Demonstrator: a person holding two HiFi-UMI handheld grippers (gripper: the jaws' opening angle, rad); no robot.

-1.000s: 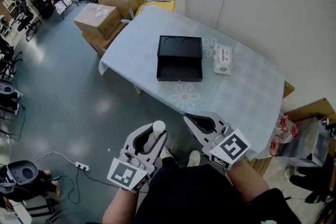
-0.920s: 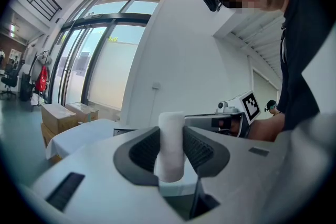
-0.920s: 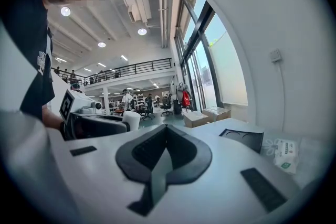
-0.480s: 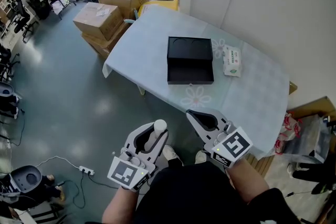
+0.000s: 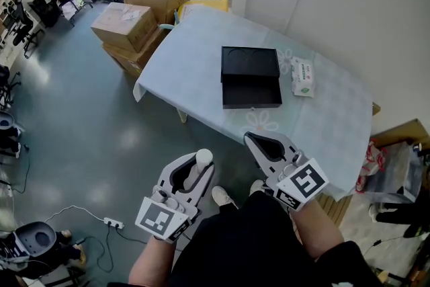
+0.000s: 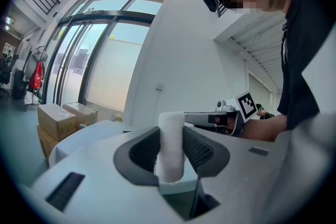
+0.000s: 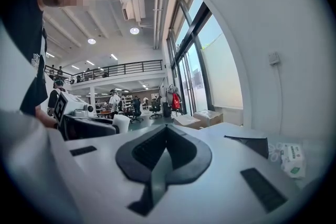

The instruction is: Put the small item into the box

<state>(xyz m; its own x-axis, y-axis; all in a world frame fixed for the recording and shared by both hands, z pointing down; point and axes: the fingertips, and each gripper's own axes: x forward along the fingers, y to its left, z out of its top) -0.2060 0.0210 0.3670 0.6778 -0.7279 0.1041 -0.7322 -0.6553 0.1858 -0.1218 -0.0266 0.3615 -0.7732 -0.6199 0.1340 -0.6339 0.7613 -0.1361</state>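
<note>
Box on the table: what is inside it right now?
The open box shows only dark, bare-looking halves, the far one with faint round recesses. Its deep corners are too dark to check. The small white item is outside, clamped in the left gripper.

On the table (image 5: 188,70) the open box (image 5: 250,77) sits near the middle, with the pack of wipes (image 5: 304,77) just beside it at 3 o'clock. At 10 o'clock from the box, off the table's far end, cardboard boxes (image 5: 124,25) stand on the floor. At 6 to 7 o'clock from the box, past the table's near edge, are the right gripper (image 5: 255,140) and, left of it, the left gripper (image 5: 199,165), with a small roll (image 5: 203,158) upright between its jaws.
</note>
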